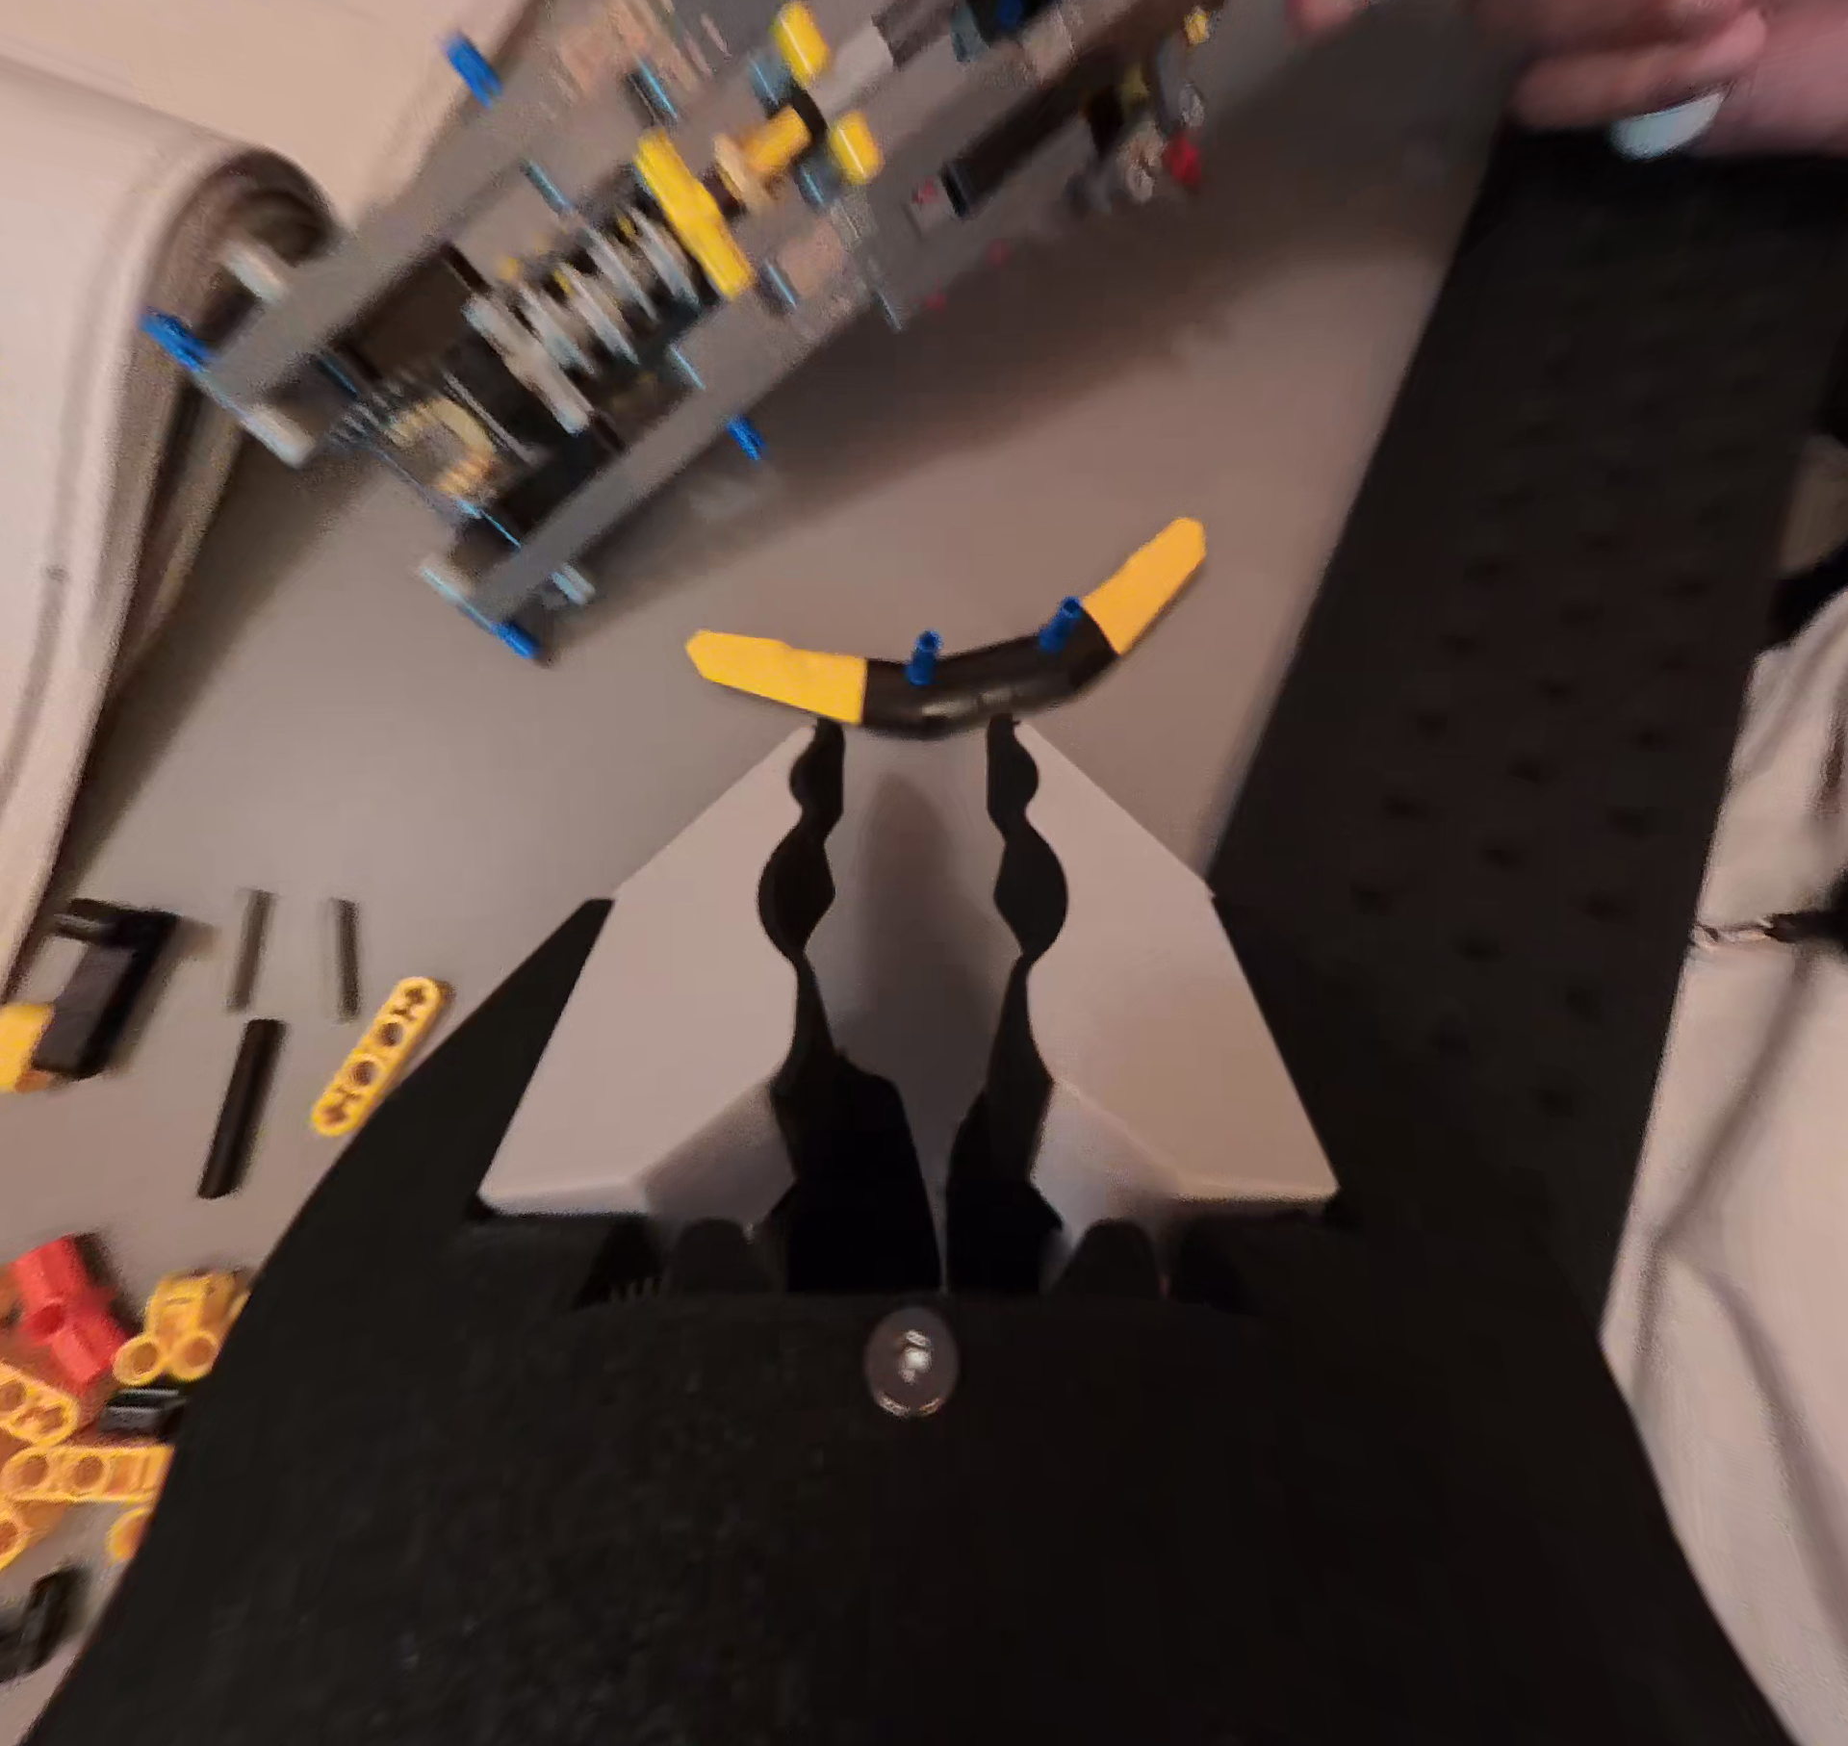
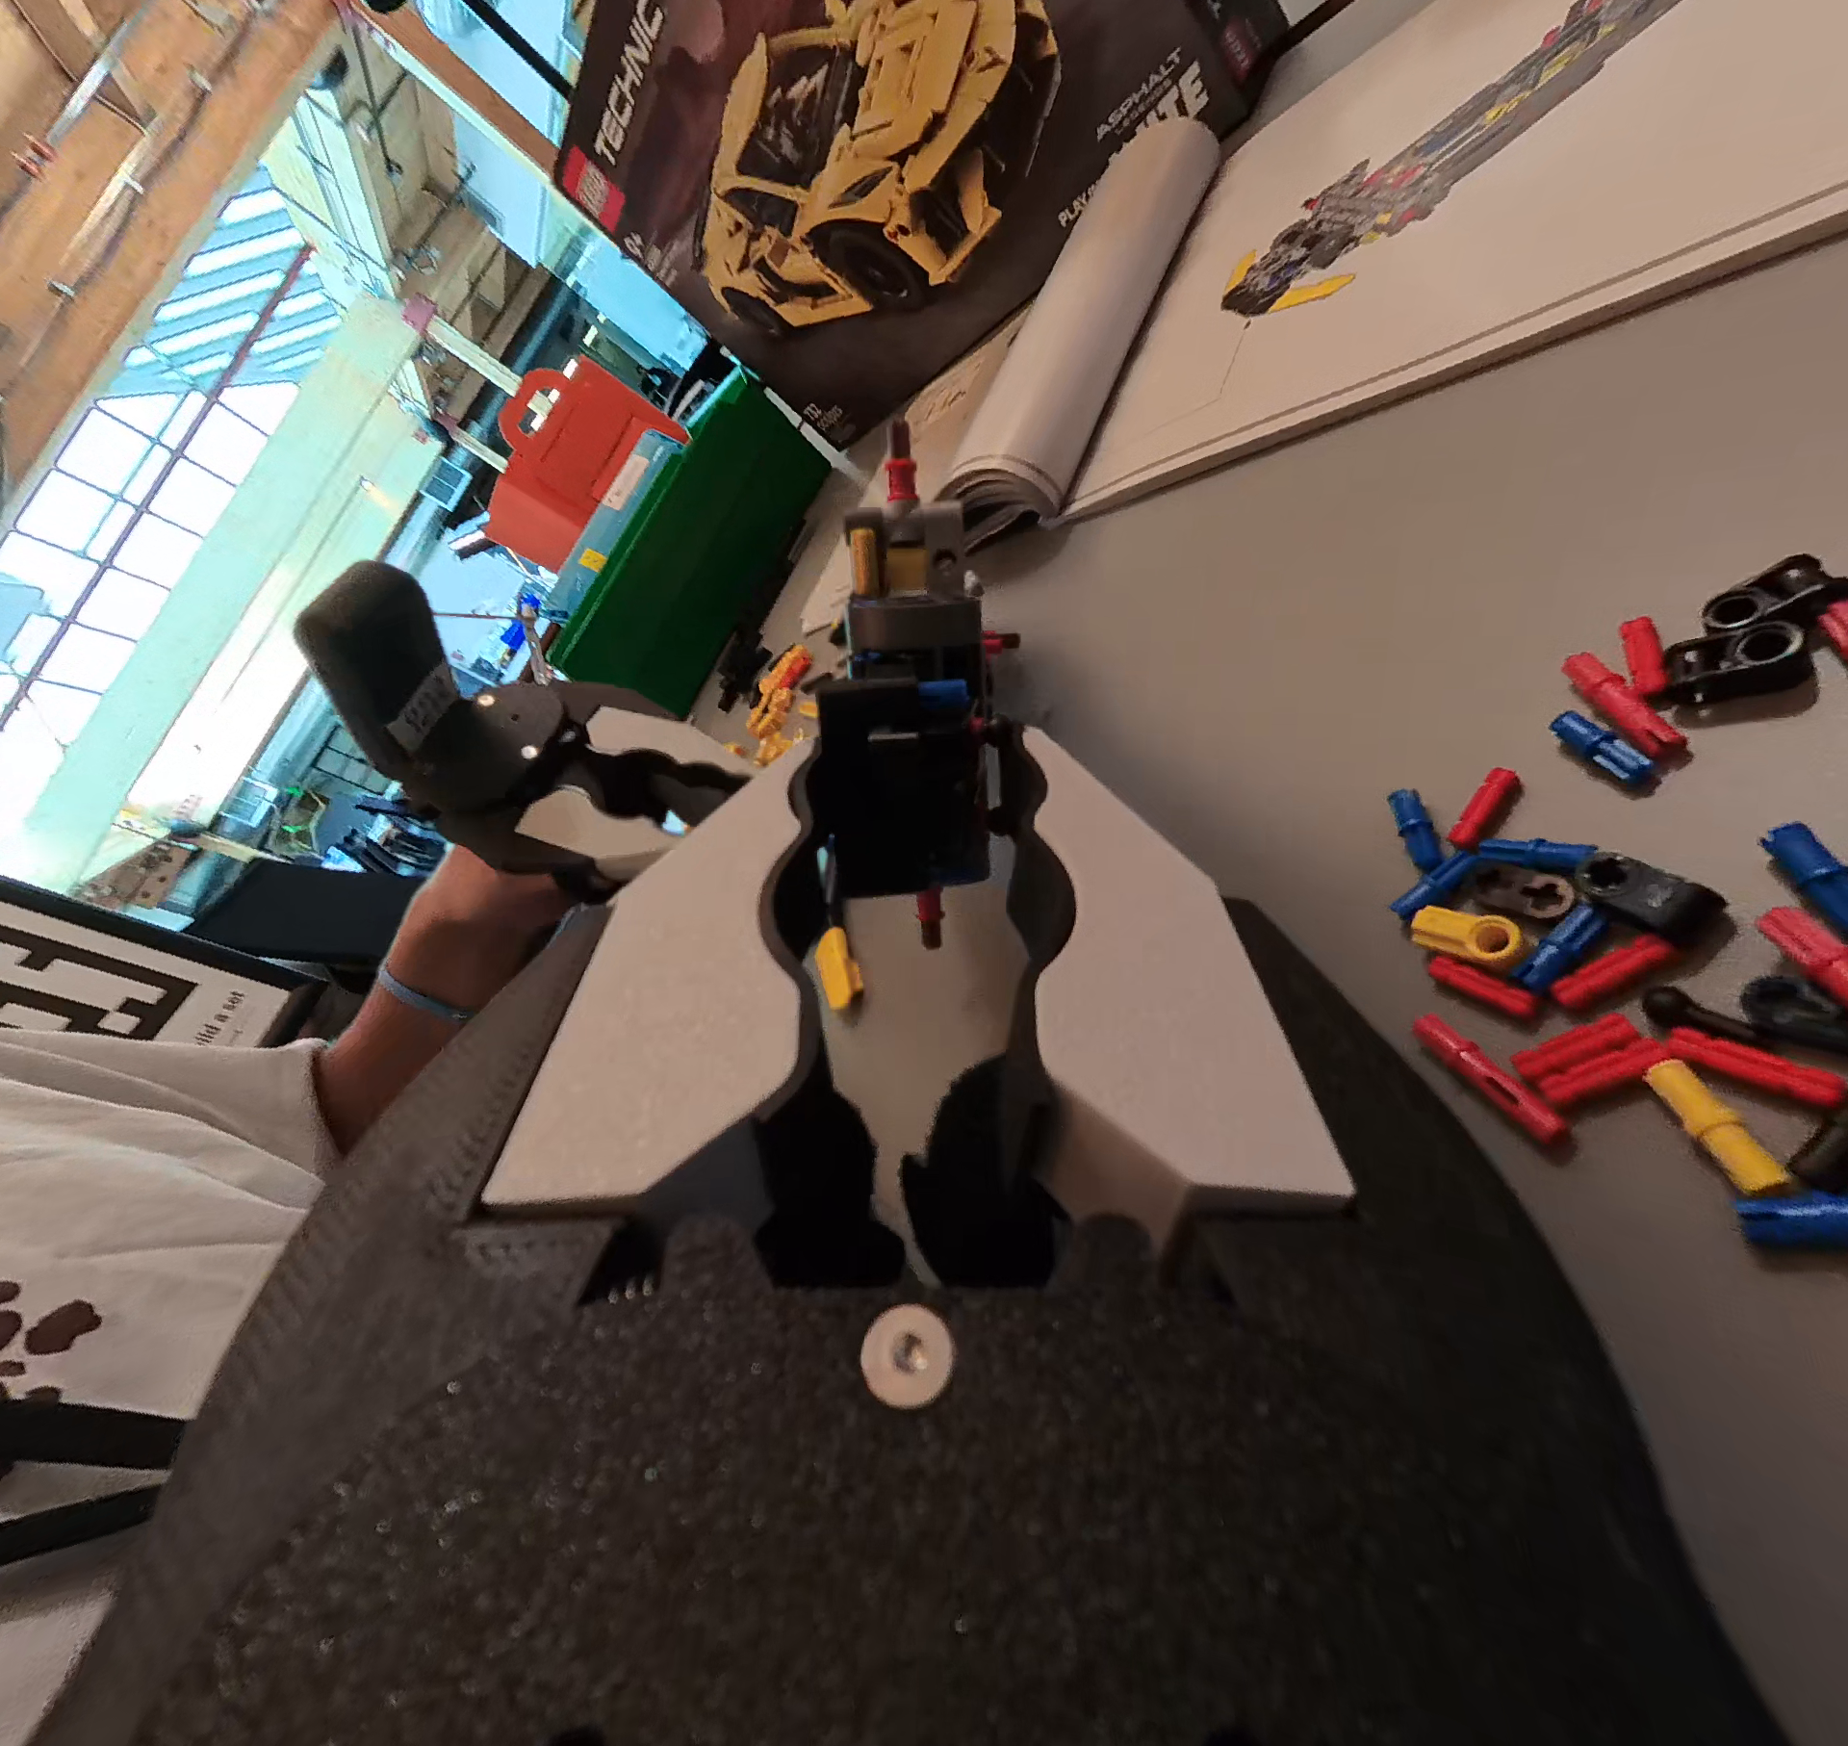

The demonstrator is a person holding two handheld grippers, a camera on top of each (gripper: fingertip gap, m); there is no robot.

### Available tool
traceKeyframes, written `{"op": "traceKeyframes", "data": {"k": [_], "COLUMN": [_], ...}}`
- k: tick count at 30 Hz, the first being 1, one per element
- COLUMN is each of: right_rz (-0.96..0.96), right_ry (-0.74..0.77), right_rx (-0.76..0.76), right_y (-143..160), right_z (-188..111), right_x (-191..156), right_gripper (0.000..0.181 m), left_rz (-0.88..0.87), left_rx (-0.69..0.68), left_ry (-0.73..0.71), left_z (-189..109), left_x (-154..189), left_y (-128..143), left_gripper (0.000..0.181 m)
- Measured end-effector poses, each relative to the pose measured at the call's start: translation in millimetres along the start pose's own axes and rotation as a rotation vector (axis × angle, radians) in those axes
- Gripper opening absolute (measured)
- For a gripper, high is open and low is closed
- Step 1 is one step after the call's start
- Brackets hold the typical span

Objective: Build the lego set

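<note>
My right gripper (image 2: 910, 778) — clamped on the dark lego chassis (image 2: 905, 778), raised above the grey table (image 2: 1400, 518). My left gripper (image 1: 915, 728) — fingers parted, tips at a curved black-and-yellow piece (image 1: 950, 668), apparently just touching. Loose pins (image 2: 1600, 978) lie right.

Left wrist view: long chassis assembly (image 1: 640, 228) motion-blurred, individual parts unreadable; its far end runs off the top edge. Instruction booklet (image 1: 120, 228) cut by left edge. Loose yellow/red pieces (image 1: 80, 1398) cropped at lower left. Right wrist view: held black sub-assembly (image 2: 905, 778) has its sides covered by the finger pads (image 2: 1110, 908). Pin pile (image 2: 1620, 998) clipped at right edge.
</note>
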State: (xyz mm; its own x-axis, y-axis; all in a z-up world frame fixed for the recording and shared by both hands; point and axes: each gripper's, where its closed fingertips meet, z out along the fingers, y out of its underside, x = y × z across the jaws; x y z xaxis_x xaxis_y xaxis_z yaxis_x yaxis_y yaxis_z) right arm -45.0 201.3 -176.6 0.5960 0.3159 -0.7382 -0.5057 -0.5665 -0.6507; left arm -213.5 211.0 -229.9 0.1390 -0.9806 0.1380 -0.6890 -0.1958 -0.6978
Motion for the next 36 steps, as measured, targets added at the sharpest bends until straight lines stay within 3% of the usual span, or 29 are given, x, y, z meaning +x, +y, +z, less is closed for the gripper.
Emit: {"op": "traceKeyframes", "data": {"k": [2,8,11,15,24,32,36], "right_rz": [-0.026,-0.093,-0.131,-0.118,-0.2,0.017,0.022], "right_ry": [0.006,0.016,0.048,0.066,0.036,-0.017,0.007], "right_rx": [-0.013,-0.087,-0.178,-0.338,-0.389,-0.446,-0.434], "right_y": [2,11,20,39,44,52,48], "right_z": [3,5,7,10,23,34,36], "right_x": [-1,-1,6,15,8,13,18], "right_gripper": [0.032,0.032,0.033,0.033,0.034,0.034,0.035], "left_rz": [-0.003,0.024,0.059,0.105,0.182,0.181,0.199], "left_rx": [0.053,0.024,0.01,0.011,0.012,0.024,0.024], "left_ry": [-0.002,0.025,-0.002,-0.021,-0.051,-0.038,-0.049], "left_z": [2,20,26,28,29,32,32], "left_x": [-2,5,4,7,15,19,20], "left_y": [-7,-6,-6,-6,-7,-12,-11], "left_gripper": [0.024,0.02,0.004,0.004,0.003,0.003,0.003]}}
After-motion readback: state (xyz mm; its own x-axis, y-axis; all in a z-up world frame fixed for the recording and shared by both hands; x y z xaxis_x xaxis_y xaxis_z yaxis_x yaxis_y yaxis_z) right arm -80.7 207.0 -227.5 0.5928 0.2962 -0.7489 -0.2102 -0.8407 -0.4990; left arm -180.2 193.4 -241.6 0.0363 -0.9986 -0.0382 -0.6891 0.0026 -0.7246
